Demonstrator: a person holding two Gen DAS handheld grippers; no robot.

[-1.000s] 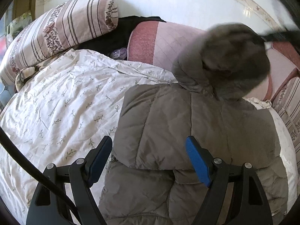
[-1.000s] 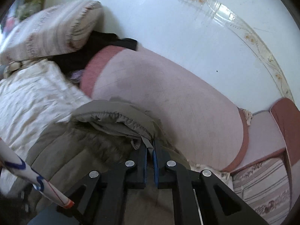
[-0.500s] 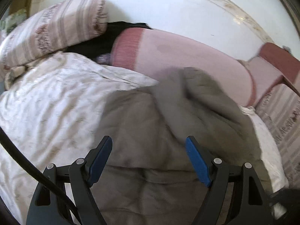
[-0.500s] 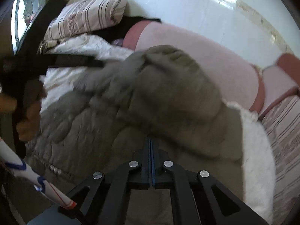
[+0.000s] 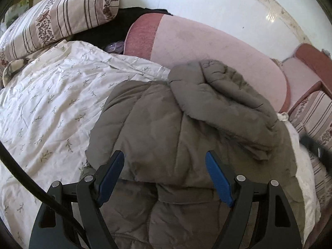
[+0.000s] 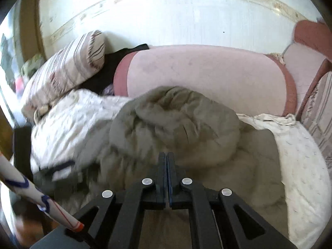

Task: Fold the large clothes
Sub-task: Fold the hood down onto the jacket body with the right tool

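Observation:
A grey-brown padded coat (image 5: pixel 166 124) lies on the bed, with its hood (image 5: pixel 224 95) folded down over the upper back. My left gripper (image 5: pixel 164 155) hovers open just above the coat's middle, and nothing sits between its blue pads. In the right wrist view the coat (image 6: pixel 176 120) is a rumpled mound straight ahead. My right gripper (image 6: pixel 167 155) is shut in front of that mound, with no cloth seen between its jaws. A dark blur (image 5: pixel 313 147) at the right edge of the left wrist view looks like that gripper, clear of the hood.
A white floral duvet (image 5: pixel 51 103) covers the bed under the coat. Behind it are a striped pillow (image 5: pixel 62 14), a black garment (image 5: pixel 108 27) and a long pink bolster (image 5: pixel 207 45) against the white wall. A striped cushion (image 5: pixel 311 112) sits at the right.
The hood, held up by my right gripper a second ago, has come down and now lies on the coat. The right gripper has rolled and drawn back. The left gripper dipped slightly.

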